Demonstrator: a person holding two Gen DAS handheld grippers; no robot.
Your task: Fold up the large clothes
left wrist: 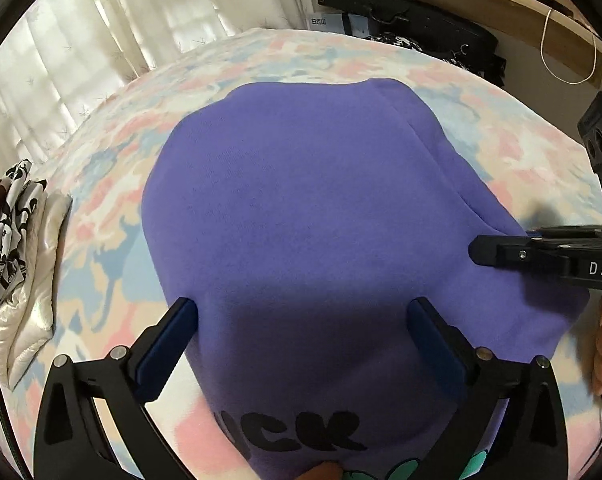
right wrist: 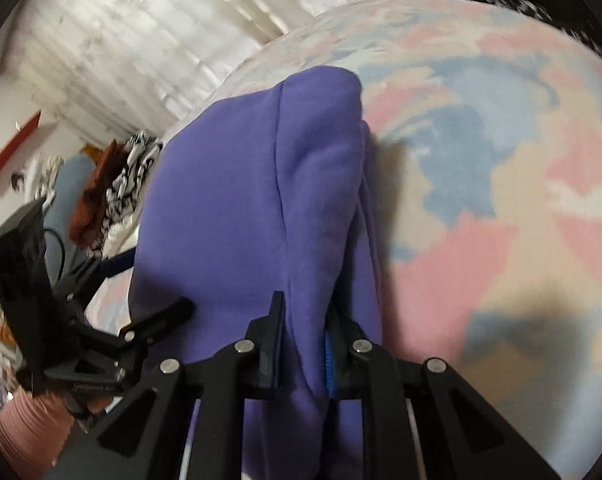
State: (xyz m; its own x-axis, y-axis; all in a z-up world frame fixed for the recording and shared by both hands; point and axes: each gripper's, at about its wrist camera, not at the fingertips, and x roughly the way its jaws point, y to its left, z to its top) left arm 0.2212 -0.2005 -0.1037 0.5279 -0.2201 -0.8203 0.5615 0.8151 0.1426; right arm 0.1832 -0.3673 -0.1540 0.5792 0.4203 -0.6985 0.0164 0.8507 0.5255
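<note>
pinching a fold of the purple sweatshirt point(right wrist: 237, 184) tight in my right gripper point(right wrist: 305, 344) to carry it over, my left gripper point(left wrist: 301, 320) gapes wide, holding nothing

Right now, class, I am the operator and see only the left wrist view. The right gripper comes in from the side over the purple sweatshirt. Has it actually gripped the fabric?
Observer: Yes. The right wrist view shows the right gripper shut on a raised fold of the purple sweatshirt.
Operator: What runs along that fold?
Observer: A stitched seam climbs it from the gripper.
Operator: And who holds my left gripper?
Observer: A ribbed pink sleeve shows behind the left gripper.
</note>
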